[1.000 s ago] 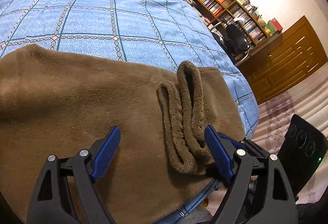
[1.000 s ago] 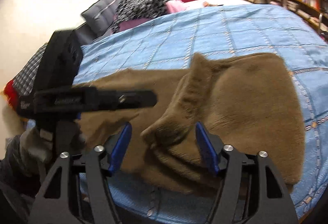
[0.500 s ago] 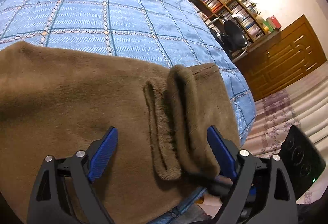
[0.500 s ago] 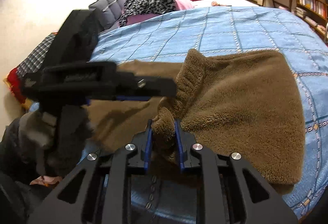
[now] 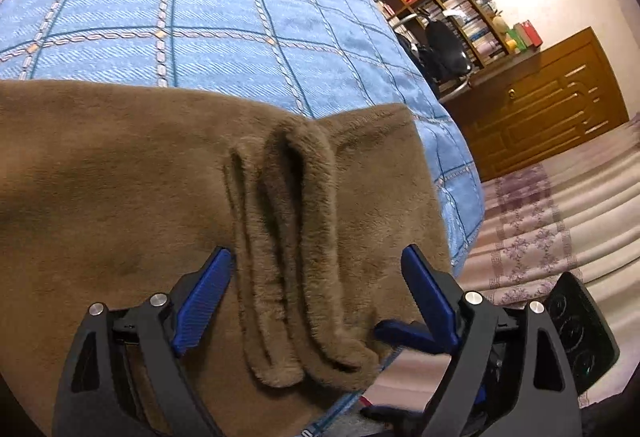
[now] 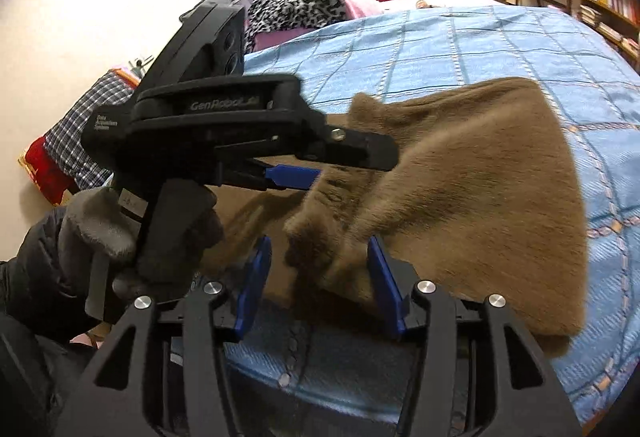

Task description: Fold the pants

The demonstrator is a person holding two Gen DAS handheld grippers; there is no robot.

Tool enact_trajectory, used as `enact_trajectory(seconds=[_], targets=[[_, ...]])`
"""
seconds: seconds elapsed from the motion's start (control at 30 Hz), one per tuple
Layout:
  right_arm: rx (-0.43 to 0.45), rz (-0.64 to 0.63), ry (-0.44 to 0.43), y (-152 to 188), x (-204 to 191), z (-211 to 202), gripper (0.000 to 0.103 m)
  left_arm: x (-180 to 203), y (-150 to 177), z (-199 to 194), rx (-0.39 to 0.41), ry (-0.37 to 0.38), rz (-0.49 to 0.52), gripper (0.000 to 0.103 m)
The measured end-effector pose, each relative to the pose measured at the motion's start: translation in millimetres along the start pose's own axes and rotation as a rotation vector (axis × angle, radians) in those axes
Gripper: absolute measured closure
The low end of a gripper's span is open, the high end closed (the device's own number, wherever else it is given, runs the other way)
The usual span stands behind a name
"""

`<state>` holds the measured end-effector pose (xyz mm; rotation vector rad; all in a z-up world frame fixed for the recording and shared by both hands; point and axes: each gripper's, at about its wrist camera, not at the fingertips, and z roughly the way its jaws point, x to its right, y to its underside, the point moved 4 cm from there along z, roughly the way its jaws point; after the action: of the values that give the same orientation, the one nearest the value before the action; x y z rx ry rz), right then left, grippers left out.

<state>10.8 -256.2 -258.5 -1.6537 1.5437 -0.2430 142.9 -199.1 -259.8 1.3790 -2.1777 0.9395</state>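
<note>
**Brown fleece let go on the right, ridge waiting on the left**

Brown pants (image 5: 120, 177) spread over the blue checked bedspread (image 5: 200, 17), filling the lower left and centre of the left wrist view and the centre right of the right wrist view. Gathered near the bed's edge into a raised ridge of folds (image 5: 296, 217), running from mid-frame down to the bottom centre.

Half a second ago, clenched on that bunched end: the right claw (image 6: 319, 241). Now released, blue pads spread to either side of the fabric at lower centre and not pressing it. No tension left in the cloth there; slumped back onto the bedspread, slightly blurred.

Left claw (image 5: 316, 253) also released, as before, jaws wide and straddling the ridge at lower centre, with the pads close to the fleece but not closed on it. Seen side-on in the upper left of the right wrist view, carried by a gloved left hand (image 6: 100, 229), reaching in over the same bunched end.

Probably a regrip or a hand-over rather than a finished fold: nothing held on either side, a layer already doubled over, the end still lumpy. Next, likely, closing on the ridge with the left and drawing it flat or across. Main risk: pinching too few of the thick, soft layers and dragging the fold askew, or off the near edge of the bed.
</note>
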Motion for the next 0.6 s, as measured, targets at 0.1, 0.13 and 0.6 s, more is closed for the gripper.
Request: enact_trajectory(seconds=[0.1, 0.13, 0.6], targets=[[0.03, 0.042, 0.019, -0.8, 13.2, -14.1, 0.051, 4.0, 2.8, 6.7, -0.018, -0.023, 0.011, 0.029], [0.044, 0.054, 0.03, -2.2, 17.7, -19.0, 0.051, 3.9, 3.5, 7.5, -0.018, -0.04, 0.013, 0.033], [0.15, 0.12, 0.126, -25.1, 37.6, -47.5, 0.051, 6.2, -2.3, -56.0, 0.112, -0.096, 0.037, 0.075]])
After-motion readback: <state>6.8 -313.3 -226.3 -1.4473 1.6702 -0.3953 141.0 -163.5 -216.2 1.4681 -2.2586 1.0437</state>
